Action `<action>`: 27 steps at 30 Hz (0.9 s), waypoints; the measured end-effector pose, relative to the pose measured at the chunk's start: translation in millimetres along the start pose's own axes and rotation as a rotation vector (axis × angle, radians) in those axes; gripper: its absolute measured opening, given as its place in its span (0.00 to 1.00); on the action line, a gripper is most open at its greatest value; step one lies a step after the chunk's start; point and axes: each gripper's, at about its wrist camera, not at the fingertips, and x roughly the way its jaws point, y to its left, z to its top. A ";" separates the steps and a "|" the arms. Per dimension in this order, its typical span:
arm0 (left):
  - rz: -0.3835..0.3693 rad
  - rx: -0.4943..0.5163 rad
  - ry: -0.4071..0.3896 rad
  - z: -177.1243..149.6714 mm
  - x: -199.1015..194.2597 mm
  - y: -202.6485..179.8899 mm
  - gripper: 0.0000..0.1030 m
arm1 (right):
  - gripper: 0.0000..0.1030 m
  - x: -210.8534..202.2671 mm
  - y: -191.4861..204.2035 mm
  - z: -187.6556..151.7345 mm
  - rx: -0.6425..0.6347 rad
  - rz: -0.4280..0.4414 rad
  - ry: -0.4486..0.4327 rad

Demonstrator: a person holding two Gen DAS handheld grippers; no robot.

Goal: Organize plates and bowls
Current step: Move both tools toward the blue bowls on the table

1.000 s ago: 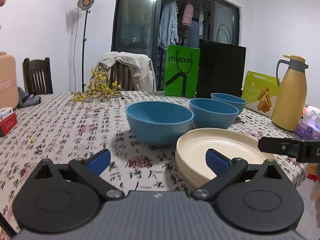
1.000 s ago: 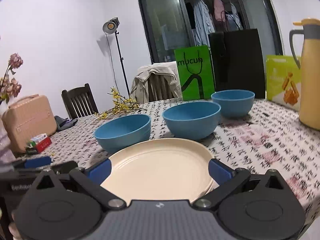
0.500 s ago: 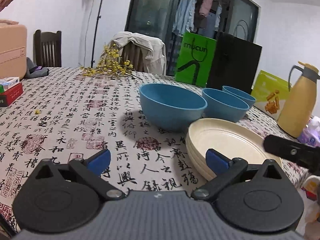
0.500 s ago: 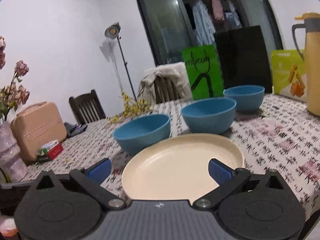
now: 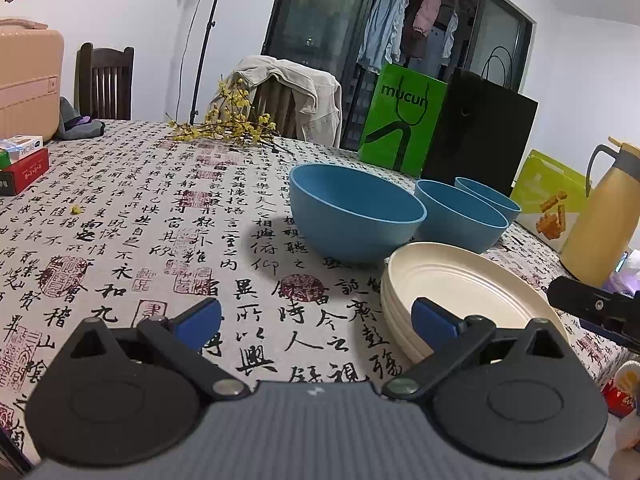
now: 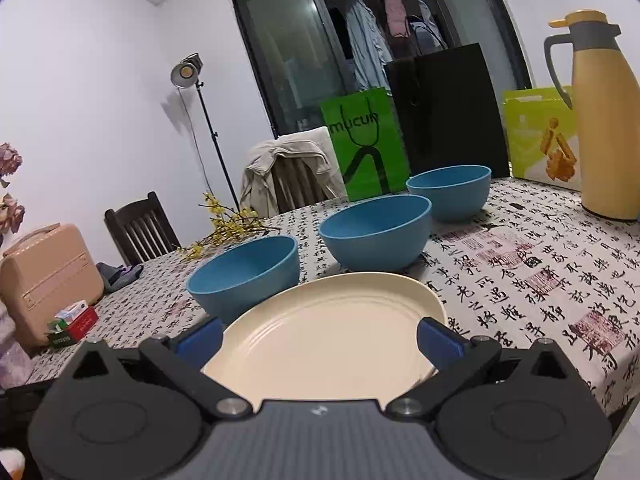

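The left tongs (image 5: 316,318) hang with their blue-padded fingers spread wide apart, holding nothing, above the bench (image 5: 160,216), which is covered by a pale cloth printed with black calligraphy and red seals. The right-hand blue pad overlaps the near rim of a stack of cream-coloured round ridged plates (image 5: 452,284) in this view; whether it touches the rim cannot be told. The stack sits near the bench's front right corner.

Three blue round bowls stand upright in a row running away from the plates. The nearest blue bowl (image 5: 356,212) sits just behind the stack, the middle blue bowl (image 5: 460,216) just beside it, and the farthest blue bowl (image 5: 488,198) partly hidden behind the middle one.

The right tongs (image 6: 320,338) are also spread wide and empty, their blue pads flanking the near edge of the top cream plate as seen from the right wrist; contact is not clear. From the left wrist, part of the right tool shows as a black bar at the far right edge.

Behind the bowls stand a green paper bag printed "mucun" (image 5: 402,120) and a black paper bag (image 5: 480,128). A tall yellow thermos jug with a grey handle (image 5: 600,216) stands to the right of the bowls. A spray of yellow flowers (image 5: 228,128) lies on the far side of the cloth.
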 end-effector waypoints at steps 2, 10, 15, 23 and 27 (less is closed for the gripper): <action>0.008 -0.007 -0.001 0.3 0.1 0.6 1.00 | 1.00 0.7 -0.1 0.2 -0.002 0.011 0.001; 0.028 -0.027 -0.011 -0.2 -1.7 4.8 1.00 | 1.00 1.6 2.0 0.0 -0.019 0.032 -0.005; 0.026 -0.042 -0.007 -0.4 -0.6 7.9 1.00 | 1.00 1.9 5.6 0.1 -0.041 0.029 -0.005; 0.027 -0.049 -0.007 -3.1 -0.1 12.2 1.00 | 1.00 6.5 9.0 -0.8 -0.060 0.041 0.017; 0.032 -0.024 -0.010 -1.3 2.0 13.7 1.00 | 1.00 10.9 8.7 -0.7 -0.072 0.040 0.032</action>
